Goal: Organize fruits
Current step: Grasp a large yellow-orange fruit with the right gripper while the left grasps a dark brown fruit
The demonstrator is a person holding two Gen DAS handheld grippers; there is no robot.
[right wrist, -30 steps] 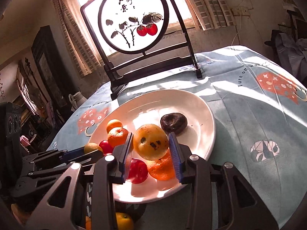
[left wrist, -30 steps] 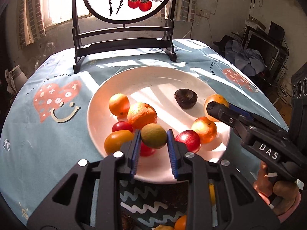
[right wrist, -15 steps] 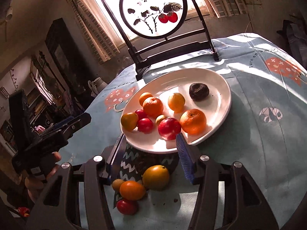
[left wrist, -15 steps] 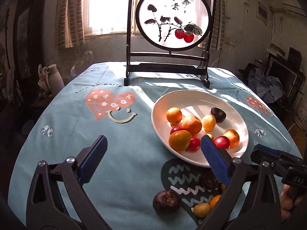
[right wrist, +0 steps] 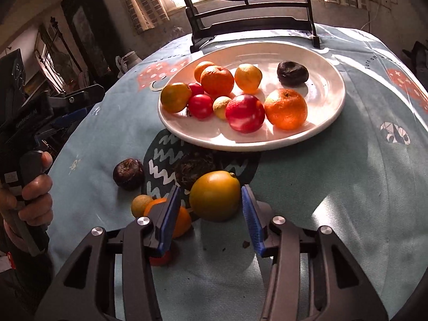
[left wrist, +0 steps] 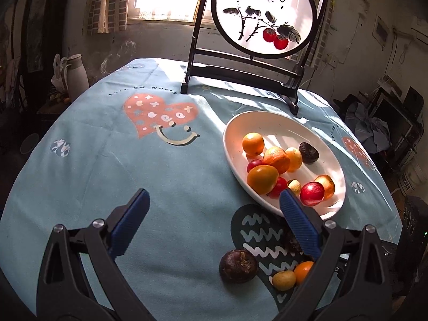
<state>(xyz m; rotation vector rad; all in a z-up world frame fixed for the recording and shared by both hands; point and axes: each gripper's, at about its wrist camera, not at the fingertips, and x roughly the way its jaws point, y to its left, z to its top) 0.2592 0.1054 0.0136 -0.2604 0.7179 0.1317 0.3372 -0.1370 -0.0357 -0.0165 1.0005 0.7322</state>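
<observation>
Ten round fruits of orange, red, yellow and dark brown (right wrist: 245, 113) lie on the white oval plate (right wrist: 327, 99); a large yellow-green fruit (right wrist: 214, 195) sits on the blue-clothed counter (right wrist: 334, 187) between the right hand-held gripper's (right wrist: 211, 211) spread fingers, untouched. Left hand-held gripper (left wrist: 214, 214) spread wide, empty

I see a glossy white glazed plate (right wrist: 331, 112) on matt printed cloth (left wrist: 107, 174) over the tabletop. My right gripper (right wrist: 211, 214) has matt black plastic arms, ribbed blue pads (right wrist: 251, 219) and shiny metal screws. The yellow fruit (right wrist: 215, 195) looks smooth; the dark fruit (left wrist: 238, 266) rough and dull.
</observation>
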